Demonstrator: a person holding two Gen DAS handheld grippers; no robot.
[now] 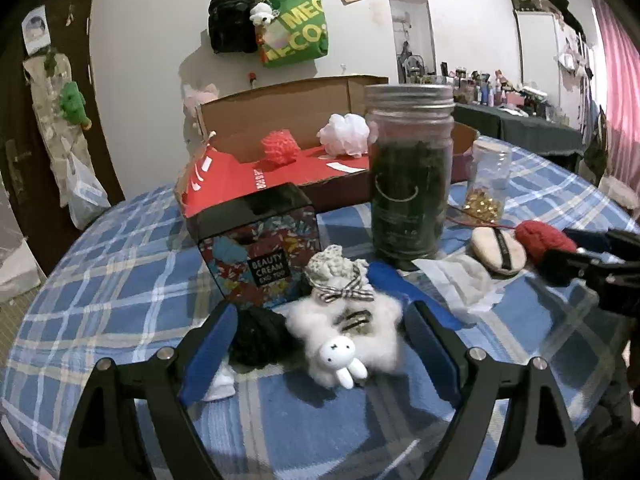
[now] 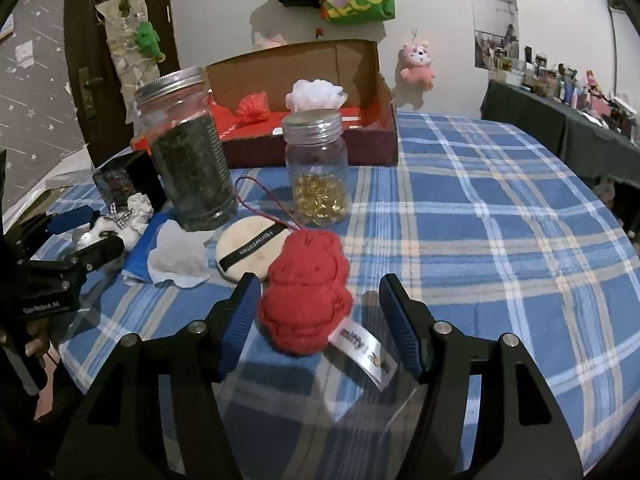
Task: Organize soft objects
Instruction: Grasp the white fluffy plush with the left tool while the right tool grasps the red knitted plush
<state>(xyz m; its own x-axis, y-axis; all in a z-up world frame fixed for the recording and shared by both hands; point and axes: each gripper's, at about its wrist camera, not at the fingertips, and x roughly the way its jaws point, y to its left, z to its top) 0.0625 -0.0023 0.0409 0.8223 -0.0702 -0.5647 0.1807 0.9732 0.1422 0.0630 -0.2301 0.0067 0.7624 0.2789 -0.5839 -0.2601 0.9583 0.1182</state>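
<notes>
Fluffy white plush sheep (image 1: pixel 344 336), woolly and round, with a striped bow and crocheted cap, lying just in front of the floral cream box (image 1: pixel 262 256) on the blue plaid tablecloth (image 2: pixel 500 220). Black knitted ball (image 1: pixel 260 336) touching its left side. Left gripper (image 1: pixel 320 332) spread wide around both, blue pads clear of the fleece. To the right of the box: tall glass jar of dark leaves (image 1: pixel 408 176), flat beige powder puff (image 2: pixel 244 252), then a lumpy red felt plush (image 2: pixel 306 296) with a white tag. Right gripper (image 2: pixel 316 312) wide apart, straddling the red plush, left pad close beside it, contact unclear. Behind the box, a cardboard tray (image 1: pixel 280 120) holding red and white mesh puffs.
</notes>
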